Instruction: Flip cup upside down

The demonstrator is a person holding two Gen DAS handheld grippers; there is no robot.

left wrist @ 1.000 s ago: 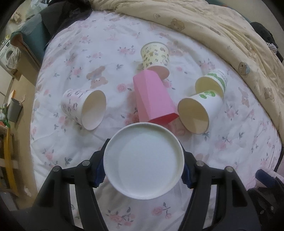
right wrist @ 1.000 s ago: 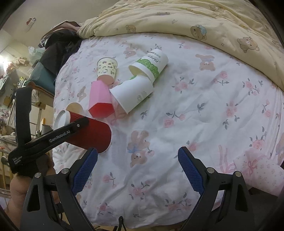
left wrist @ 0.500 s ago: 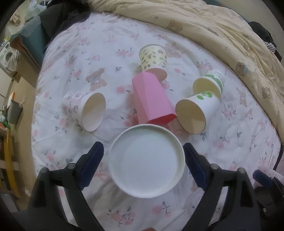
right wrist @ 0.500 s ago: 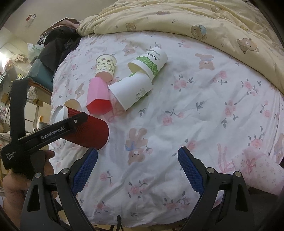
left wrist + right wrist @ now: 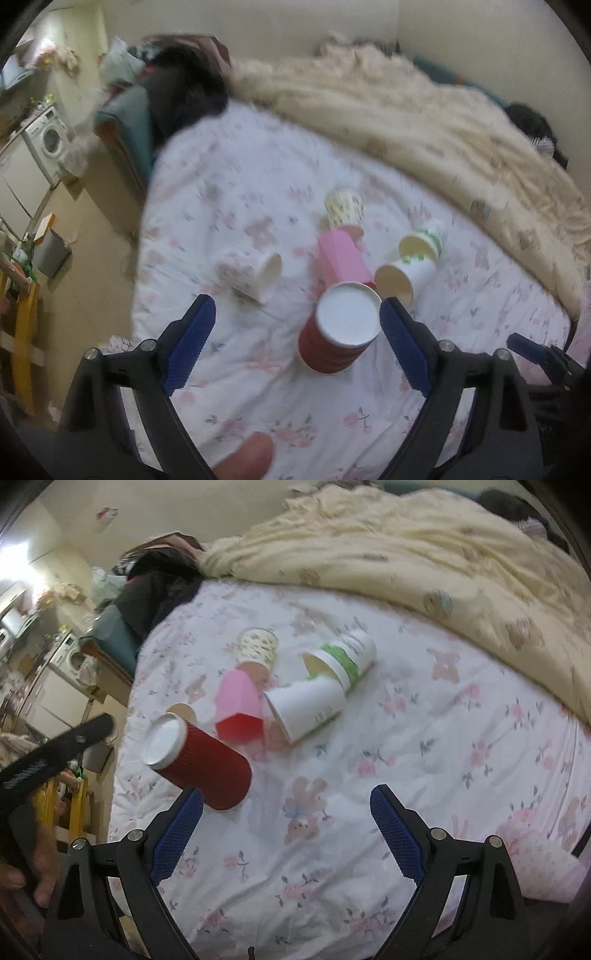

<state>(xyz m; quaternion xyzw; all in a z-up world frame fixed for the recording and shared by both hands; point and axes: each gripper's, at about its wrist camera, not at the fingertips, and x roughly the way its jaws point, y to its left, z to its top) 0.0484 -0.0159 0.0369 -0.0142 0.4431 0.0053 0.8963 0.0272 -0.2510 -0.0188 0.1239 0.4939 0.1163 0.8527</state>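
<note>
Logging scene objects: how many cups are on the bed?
6. Red cup nearest the camera, upside down; pink cup behind it; patterned cup lying at left; yellowish cup farthest back; two green-print cups lying at right. None obviously hidden.

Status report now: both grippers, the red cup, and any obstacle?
Left gripper open, empty. Right gripper open, empty. Red cup upside down on bedsheet, leaning. Pink cup close behind.

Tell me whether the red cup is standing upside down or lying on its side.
Upside down. The red cup stands mouth-down on the bedsheet, white base facing up, slightly tilted. The left gripper is open, clear of it.
</note>
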